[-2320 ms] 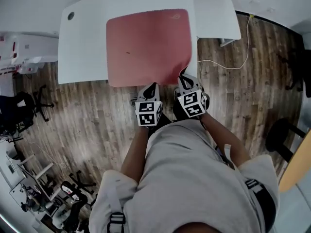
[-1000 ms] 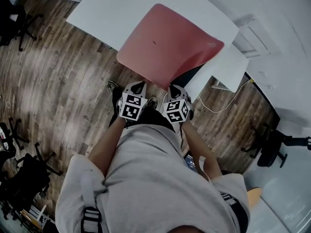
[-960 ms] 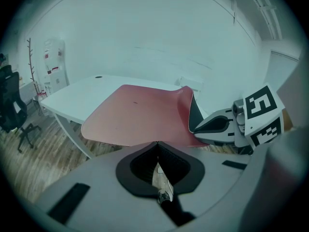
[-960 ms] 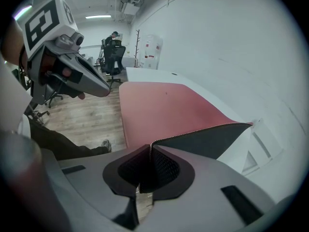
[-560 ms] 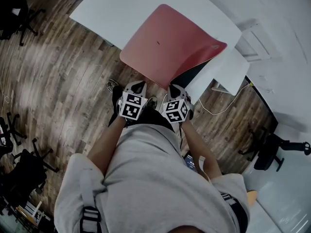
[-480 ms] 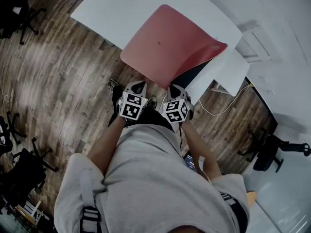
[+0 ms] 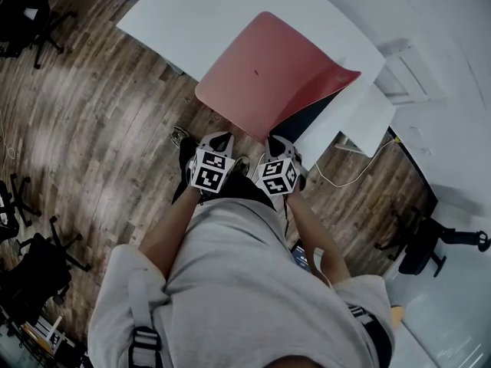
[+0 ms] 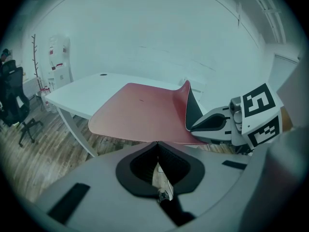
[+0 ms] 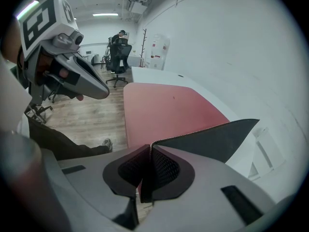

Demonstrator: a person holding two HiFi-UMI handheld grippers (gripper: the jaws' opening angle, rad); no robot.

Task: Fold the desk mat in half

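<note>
A pink desk mat (image 7: 265, 71) lies on the white desk (image 7: 192, 18), its near edge hanging over the desk's front. My left gripper (image 7: 220, 136) is shut on that near edge (image 8: 145, 137), jaws pressed together at the rim (image 8: 157, 143). My right gripper (image 7: 275, 139) is shut on the mat's near right corner (image 9: 151, 145). That side is raised and curled, so the black underside (image 7: 316, 113) (image 9: 217, 137) shows. In the left gripper view the right gripper (image 8: 212, 123) sits just below the curled flap (image 8: 191, 111). The two grippers are close together.
A smaller white table (image 7: 370, 117) stands beside the desk on the right, with a cable (image 7: 337, 179) on the wooden floor below. Office chairs (image 7: 23, 14) (image 7: 426, 240) stand at far left and far right. The person's shoe (image 7: 177, 136) is under the left gripper.
The mat's right side has curled up a little higher, with more black underside showing. Both grippers stay in place with their grips unchanged.
</note>
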